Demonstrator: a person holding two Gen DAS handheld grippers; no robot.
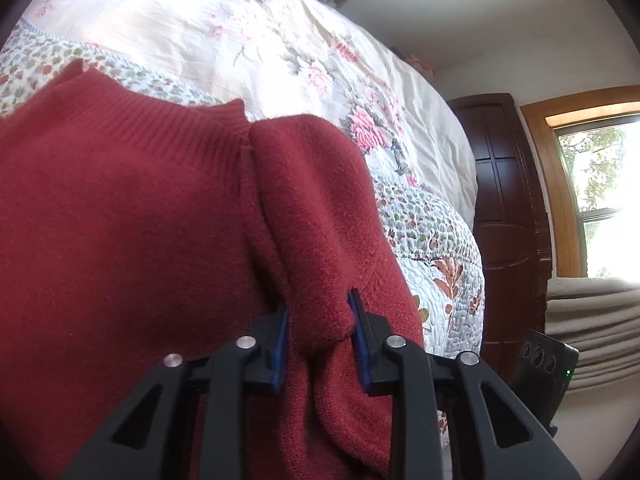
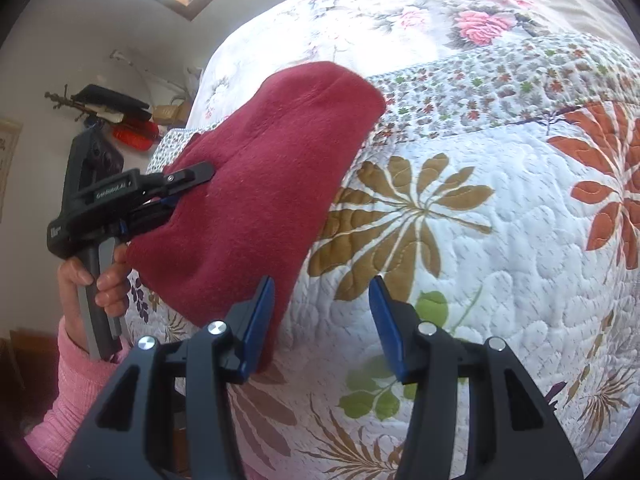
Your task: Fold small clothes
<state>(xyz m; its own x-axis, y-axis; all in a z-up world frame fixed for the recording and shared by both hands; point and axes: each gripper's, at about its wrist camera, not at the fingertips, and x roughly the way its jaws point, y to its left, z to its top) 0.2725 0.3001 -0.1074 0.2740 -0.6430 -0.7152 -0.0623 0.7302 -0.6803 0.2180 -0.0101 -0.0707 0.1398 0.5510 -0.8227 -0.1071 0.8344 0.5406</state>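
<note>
**Fingers on the red sweater: fold partly made, one gripper idle**

Fingers (image 1: 280,332) of your left gripper (image 1: 318,338) were closed on a thick roll of the red sweater (image 1: 120,220), the blue pads pressing the knit from both sides. Your right gripper (image 2: 322,328) stood with its fingers (image 2: 260,320) spread and nothing between them; the left-hand pad lay just beside the sweater's lower edge, and whether it touched could not be told.

Item, position: the sweater lay on the bed, over the quilt (image 2: 460,220), near the bed's edge. Ribbed collar (image 1: 160,128) showed at the far end in the left wrist view.

Item, progress: judged partly folded. One side or sleeve appeared turned over the body, forming a long bundle. Flattening, a further fold and squaring seemed left to do. No other folded clothes were in view.

Item, surroundings: a rose-printed bedspread (image 1: 240,40) lay beyond the quilt. A dark wooden cabinet (image 1: 504,200) and a window (image 1: 600,184) stood past the bed. Your left hand (image 2: 90,280), in a pink sleeve (image 2: 76,384), gripped the handle.

Item, obstructions: none lay on the quilt beside the sweater. The bed's edge was close, so a loose hem could have slipped over it.
</note>
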